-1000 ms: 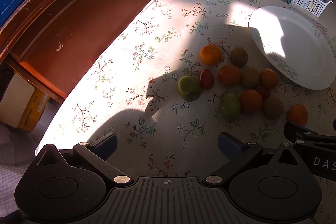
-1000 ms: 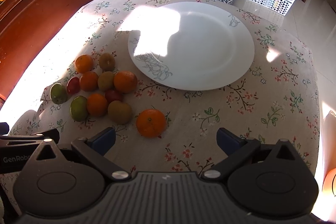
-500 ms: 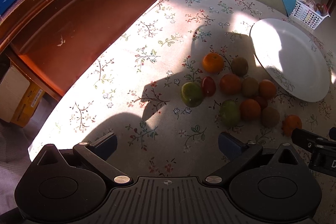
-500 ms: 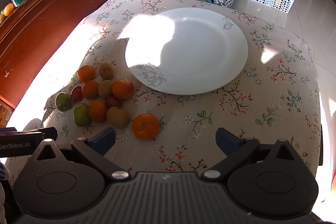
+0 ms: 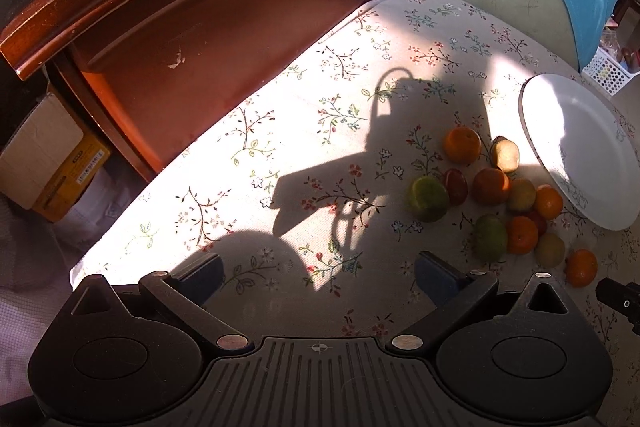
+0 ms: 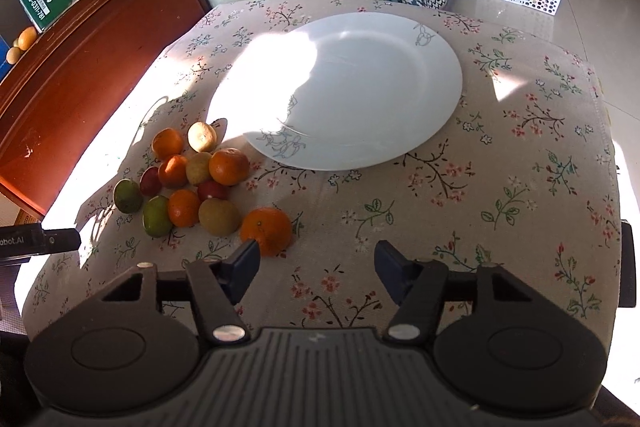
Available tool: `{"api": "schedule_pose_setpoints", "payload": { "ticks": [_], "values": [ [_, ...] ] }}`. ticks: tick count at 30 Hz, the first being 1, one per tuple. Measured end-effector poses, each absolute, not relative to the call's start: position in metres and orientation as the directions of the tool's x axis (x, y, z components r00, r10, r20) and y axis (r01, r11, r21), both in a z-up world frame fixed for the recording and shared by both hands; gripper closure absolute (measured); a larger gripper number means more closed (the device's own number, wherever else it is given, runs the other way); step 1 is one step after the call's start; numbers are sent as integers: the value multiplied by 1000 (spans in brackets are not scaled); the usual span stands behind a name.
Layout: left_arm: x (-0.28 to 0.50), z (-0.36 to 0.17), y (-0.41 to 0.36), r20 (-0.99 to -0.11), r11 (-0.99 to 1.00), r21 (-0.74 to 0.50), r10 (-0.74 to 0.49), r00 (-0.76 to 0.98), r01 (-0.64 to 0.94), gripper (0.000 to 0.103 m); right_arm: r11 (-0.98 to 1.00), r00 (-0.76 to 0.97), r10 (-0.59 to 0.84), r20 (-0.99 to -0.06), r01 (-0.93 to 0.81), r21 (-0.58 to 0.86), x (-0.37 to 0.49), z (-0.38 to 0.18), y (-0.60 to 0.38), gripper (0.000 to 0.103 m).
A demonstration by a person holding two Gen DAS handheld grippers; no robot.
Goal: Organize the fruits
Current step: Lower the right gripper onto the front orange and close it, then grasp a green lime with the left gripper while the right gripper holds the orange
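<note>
Narrowing from their earlier wide spread, my right tongs [image 6: 316, 263] are closing with nothing between them; the lone orange [image 6: 267, 231] is sitting just beyond the left finger. Left tongs [image 5: 318, 273] are hanging released. All fruit is lying beside the empty plate [image 6: 400, 131].

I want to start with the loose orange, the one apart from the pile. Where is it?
In the right wrist view the loose orange lies on the floral cloth, just beyond the right gripper's left finger, beside a kiwi.
</note>
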State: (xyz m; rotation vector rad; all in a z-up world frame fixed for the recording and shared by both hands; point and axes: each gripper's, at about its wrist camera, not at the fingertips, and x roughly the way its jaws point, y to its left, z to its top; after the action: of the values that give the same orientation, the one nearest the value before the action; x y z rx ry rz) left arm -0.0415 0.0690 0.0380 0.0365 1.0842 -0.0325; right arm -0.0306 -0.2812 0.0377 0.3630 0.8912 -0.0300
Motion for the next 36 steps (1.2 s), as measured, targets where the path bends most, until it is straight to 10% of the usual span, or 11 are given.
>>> {"api": "schedule_pose_setpoints", "payload": {
  "ticks": [21, 36],
  "values": [
    [-35, 29, 53, -854, 990, -11, -82, 514, 141, 11, 942, 649, 149, -746, 136, 307, -16, 26, -256, 70],
    [-12, 8, 46, -858, 986, -99, -152, 491, 131, 26, 934, 648, 141, -748, 162, 317, -15, 26, -256, 68]
  ]
}}
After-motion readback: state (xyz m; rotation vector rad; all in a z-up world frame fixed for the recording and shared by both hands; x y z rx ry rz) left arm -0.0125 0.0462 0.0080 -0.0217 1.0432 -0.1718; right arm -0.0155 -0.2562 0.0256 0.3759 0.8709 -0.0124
